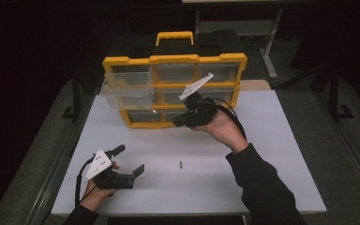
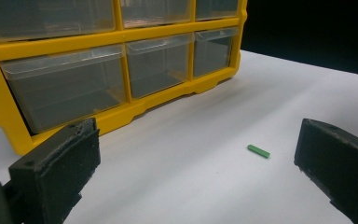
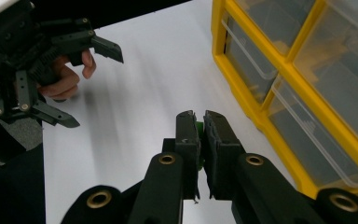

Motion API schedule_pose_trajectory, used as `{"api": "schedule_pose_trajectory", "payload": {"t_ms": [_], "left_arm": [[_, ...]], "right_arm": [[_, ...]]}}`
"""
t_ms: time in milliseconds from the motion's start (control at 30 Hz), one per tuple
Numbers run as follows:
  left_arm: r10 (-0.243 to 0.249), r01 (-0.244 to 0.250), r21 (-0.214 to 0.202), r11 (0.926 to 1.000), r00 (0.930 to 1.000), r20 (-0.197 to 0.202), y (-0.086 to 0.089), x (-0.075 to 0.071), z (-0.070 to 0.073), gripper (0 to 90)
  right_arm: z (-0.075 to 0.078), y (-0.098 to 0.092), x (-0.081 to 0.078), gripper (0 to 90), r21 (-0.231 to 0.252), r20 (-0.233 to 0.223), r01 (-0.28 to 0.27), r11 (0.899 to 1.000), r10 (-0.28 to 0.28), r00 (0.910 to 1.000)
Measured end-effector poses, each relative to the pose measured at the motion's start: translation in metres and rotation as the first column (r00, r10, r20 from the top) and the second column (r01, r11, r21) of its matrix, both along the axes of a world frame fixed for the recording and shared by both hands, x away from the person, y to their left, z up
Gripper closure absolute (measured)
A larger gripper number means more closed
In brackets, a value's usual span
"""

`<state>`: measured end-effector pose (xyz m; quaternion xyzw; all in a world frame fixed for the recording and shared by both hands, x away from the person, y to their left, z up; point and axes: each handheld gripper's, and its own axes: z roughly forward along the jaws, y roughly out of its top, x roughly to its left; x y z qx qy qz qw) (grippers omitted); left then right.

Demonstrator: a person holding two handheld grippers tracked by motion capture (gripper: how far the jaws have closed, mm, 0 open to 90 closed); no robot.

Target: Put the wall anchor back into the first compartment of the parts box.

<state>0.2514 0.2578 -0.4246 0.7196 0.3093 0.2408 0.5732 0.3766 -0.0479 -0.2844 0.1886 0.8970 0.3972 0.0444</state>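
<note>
A: Black jaws of the right claw (image 3: 199, 128) stood nearly closed, pinching a small green peg (image 3: 199, 127) in front of the yellow organizer (image 3: 279, 70).

B: And the left claw (image 2: 191, 158)?

A: Wide open, holding nothing, low over the worktop (image 1: 262, 154), with a second green peg (image 2: 258, 150) lying between its jaws.

B: How best to drop the held one?

A: Probably keep the pinch firm and carry it over the pulled-out drawer (image 1: 124, 91) before opening.

B: Which view showed that drawer out?

A: High view; the right gripper view showed the pinched peg itself.
</note>
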Motion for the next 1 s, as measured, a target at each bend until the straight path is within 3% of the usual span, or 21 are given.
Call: {"api": "schedule_pose_trajectory", "payload": {"t_ms": [233,733,800,1000], "left_arm": [[-0.001,0.001,0.001,1.0000,1.0000,0.006,0.000,0.000,0.000,0.0],[0.002,-0.002,-0.012,0.9999,1.0000,0.004,-0.001,0.000,0.000,0.0],[0.000,0.000,0.004,1.0000,1.0000,0.005,0.000,0.000,0.001,0.0],[0.001,-0.001,0.001,1.0000,1.0000,0.001,0.000,0.000,0.001,0.0]], "right_arm": [[0.016,0.007,0.002,83.6,0.016,-0.005,-0.003,1.000,0.003,1.0000],[0.049,0.021,0.006,83.6,0.027,0.037,-0.027,0.999,0.026,0.9990],[0.053,0.023,0.007,83.6,0.025,0.042,-0.030,0.999,0.028,0.9987],[0.068,0.026,0.007,83.6,0.023,0.062,-0.026,0.999,0.025,0.9977]]}}
